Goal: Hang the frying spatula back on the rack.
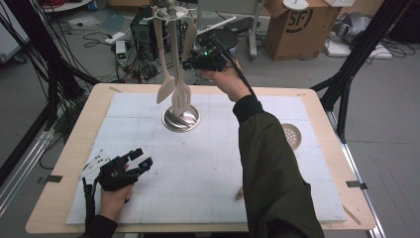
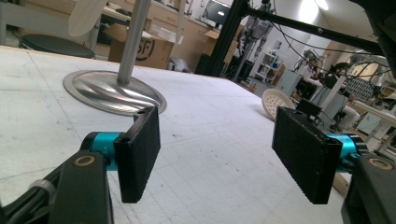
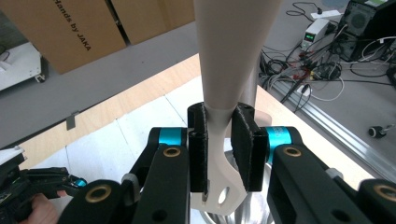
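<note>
A metal utensil stand with a round base [image 1: 181,119] [image 2: 112,91] rises at the table's far middle. A wooden spoon [image 1: 166,87] and a slotted wooden spatula [image 1: 181,96] hang from its top. My right gripper [image 1: 192,63] [image 3: 219,116] is raised beside the stand's upper part. It is shut on the narrow neck of a third pale wooden utensil [image 1: 190,34] [image 3: 233,56]; that utensil's end with holes sticks out below the pads. My left gripper [image 1: 141,159] [image 2: 217,140] rests low at the front left of the table, open, with nothing between its pads.
A white foam mat [image 1: 208,163] covers the wooden table. A round perforated wooden disc [image 1: 291,135] [image 2: 279,101] lies at the right. A small wooden piece [image 1: 239,193] peeks out beside the right sleeve. Cardboard boxes [image 1: 302,25], cables and black frame legs stand beyond the table.
</note>
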Tool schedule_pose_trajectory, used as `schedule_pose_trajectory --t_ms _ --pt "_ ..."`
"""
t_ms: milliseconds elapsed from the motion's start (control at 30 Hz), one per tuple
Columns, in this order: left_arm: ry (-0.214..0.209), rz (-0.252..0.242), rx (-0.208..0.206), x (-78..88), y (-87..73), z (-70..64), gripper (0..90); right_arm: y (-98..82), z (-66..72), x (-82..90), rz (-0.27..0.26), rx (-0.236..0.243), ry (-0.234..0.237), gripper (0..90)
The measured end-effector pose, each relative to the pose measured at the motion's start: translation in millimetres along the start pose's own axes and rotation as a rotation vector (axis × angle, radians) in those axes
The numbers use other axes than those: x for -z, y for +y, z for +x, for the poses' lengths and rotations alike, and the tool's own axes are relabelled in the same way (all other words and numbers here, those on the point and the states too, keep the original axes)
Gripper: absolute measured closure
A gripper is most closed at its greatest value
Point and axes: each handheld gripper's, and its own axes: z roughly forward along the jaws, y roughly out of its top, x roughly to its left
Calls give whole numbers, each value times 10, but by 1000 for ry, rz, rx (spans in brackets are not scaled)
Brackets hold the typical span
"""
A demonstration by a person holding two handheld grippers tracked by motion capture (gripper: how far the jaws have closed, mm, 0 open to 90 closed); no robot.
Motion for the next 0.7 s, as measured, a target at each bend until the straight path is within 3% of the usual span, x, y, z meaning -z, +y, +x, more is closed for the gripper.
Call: schedule_pose_trajectory --t_ms 700 --pt "-8 6 -10 -2 -2 -14 329 -101 59 4 7 -4 -6 769"
